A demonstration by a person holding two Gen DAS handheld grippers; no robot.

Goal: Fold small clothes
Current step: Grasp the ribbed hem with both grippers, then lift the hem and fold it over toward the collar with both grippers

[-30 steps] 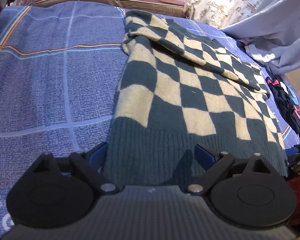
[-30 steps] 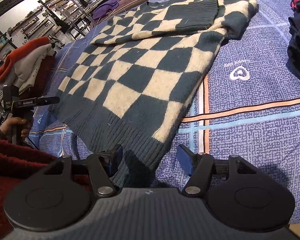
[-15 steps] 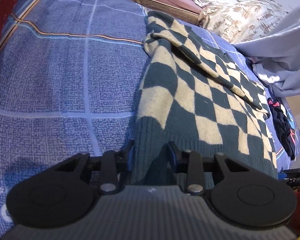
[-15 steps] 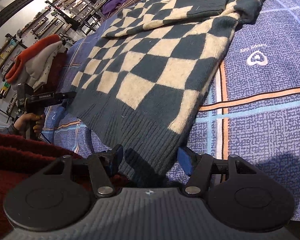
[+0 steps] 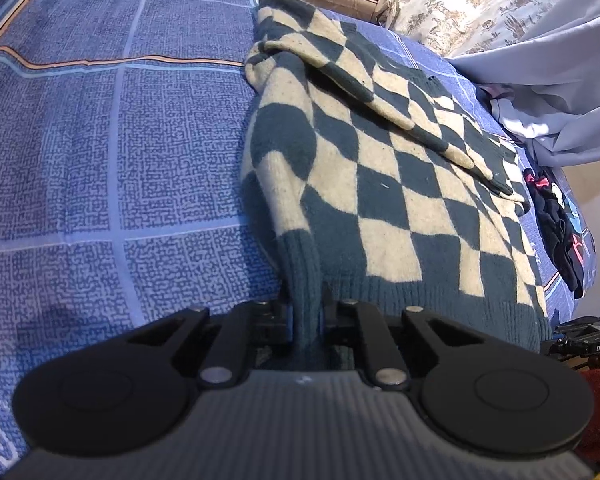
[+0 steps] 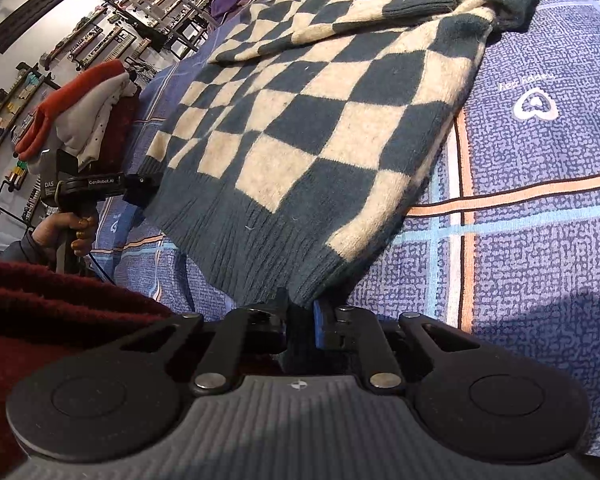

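A dark green and cream checkered sweater [image 5: 380,184] lies on the blue bedspread [image 5: 100,140] with its sleeves folded across the body. My left gripper [image 5: 306,320] is shut on the ribbed hem at the sweater's left corner, which bunches up between the fingers. In the right wrist view the same sweater [image 6: 320,120] stretches away from me. My right gripper [image 6: 302,314] is shut on the hem's right corner. The left gripper [image 6: 140,190] also shows there, at the hem's far end, held in a hand.
A pale grey sheet [image 5: 540,92] and a patterned pillow [image 5: 460,12] lie at the back right. A black garment [image 5: 560,232] lies at the bed's right edge. A pile of red and grey clothes [image 6: 80,112] sits past the left corner, before shelves [image 6: 100,40].
Both grippers were open around the sweater's hem. They have closed, each pinching a bottom corner of the hem. The left corner is now bunched and slightly raised.
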